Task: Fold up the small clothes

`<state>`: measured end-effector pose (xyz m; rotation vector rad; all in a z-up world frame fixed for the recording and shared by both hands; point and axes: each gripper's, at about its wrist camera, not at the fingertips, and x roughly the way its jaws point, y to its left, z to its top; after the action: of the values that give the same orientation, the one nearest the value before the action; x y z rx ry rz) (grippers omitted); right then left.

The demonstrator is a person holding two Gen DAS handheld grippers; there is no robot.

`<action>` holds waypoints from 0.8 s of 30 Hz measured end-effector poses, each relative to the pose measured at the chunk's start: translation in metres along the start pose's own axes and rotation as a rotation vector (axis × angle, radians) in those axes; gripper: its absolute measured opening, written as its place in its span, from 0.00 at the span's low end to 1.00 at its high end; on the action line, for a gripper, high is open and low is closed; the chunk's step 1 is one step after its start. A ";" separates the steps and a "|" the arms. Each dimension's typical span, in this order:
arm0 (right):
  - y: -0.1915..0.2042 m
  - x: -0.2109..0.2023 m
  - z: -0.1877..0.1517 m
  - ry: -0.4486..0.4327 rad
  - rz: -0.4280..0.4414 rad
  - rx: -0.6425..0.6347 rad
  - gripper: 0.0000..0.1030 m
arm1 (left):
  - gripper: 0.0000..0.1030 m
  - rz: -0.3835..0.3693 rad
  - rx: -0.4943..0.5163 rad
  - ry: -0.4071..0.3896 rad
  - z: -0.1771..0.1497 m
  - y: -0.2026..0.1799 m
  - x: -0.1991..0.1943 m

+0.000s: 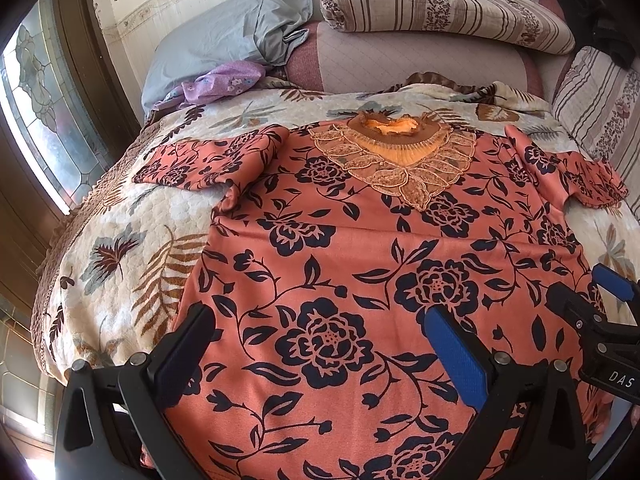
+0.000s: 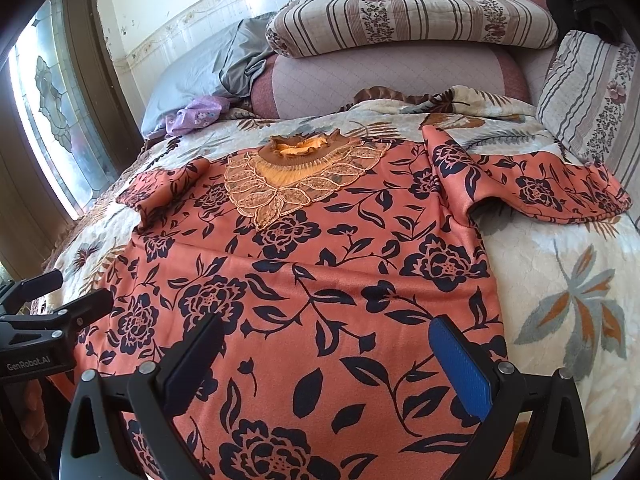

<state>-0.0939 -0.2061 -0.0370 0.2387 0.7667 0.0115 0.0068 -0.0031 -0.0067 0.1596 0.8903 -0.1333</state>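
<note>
A coral floral blouse [image 1: 360, 248] with a lace collar [image 1: 394, 160] lies flat, face up, on the leaf-patterned quilt [image 1: 132, 220], both short sleeves spread outward. The left gripper [image 1: 324, 356] hovers low over the hem's left part, fingers spread wide and holding nothing. The right gripper [image 2: 332, 364] hangs likewise above the hem's right part, equally wide and empty, the two side by side and pointing toward the collar.

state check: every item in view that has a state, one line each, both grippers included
left gripper: open, holding nothing, over the blouse hem
right gripper: open, holding nothing, over the blouse hem
floral blouse: laid flat, front up, unfolded, sleeves spread out
grey pillow: crumpled, lying against the wall
striped bolster: rolled, resting on the pink cushion
</note>
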 end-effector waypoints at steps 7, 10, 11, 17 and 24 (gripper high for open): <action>-0.015 -0.012 0.002 -0.039 0.026 0.062 1.00 | 1.00 -0.008 -0.020 -0.029 0.011 0.025 0.020; -0.027 -0.012 0.002 -0.035 0.050 0.118 1.00 | 1.00 -0.014 -0.059 -0.054 0.019 0.040 0.034; -0.031 -0.011 0.002 -0.032 0.060 0.138 1.00 | 1.00 -0.014 -0.063 -0.043 0.022 0.044 0.040; -0.040 -0.003 -0.003 -0.011 -0.019 0.150 1.00 | 1.00 -0.024 -0.041 0.056 0.020 0.046 0.078; -0.040 0.001 -0.004 -0.025 -0.147 0.099 1.00 | 1.00 -0.087 -0.032 -0.044 0.034 0.039 0.076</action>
<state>-0.0989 -0.2445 -0.0495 0.2753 0.7597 -0.1683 0.0870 0.0250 -0.0417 0.0882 0.8556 -0.2027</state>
